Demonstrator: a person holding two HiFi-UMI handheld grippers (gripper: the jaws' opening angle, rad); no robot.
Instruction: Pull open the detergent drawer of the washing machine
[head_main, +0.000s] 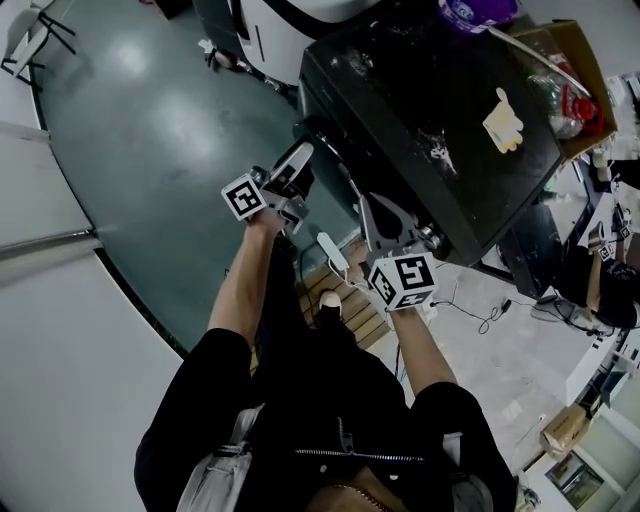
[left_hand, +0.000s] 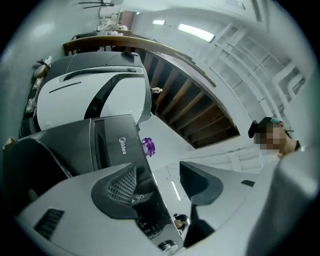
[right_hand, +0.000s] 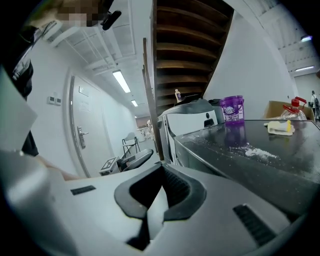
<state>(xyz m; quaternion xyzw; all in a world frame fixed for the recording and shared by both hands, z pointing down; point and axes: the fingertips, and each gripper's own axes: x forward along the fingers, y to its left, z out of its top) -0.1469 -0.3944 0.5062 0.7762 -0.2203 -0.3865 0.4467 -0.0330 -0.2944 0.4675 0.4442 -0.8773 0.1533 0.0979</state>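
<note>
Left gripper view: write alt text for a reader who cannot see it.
The left gripper has its jaws apart and empty, framing the front edge of a dark Midea washing machine and its control panel. A purple container sits on the machine's top. A white appliance and the underside of a wooden staircase lie behind.

Glossy black washing machine (head_main: 420, 100), white powder specks (right_hand: 255, 150) on its top, purple tub (right_hand: 231, 108), black-and-white square-patterned marker cube (head_main: 404, 279), dull teal floor (head_main: 150, 130), brown cardboard box (head_main: 575, 60)
</note>
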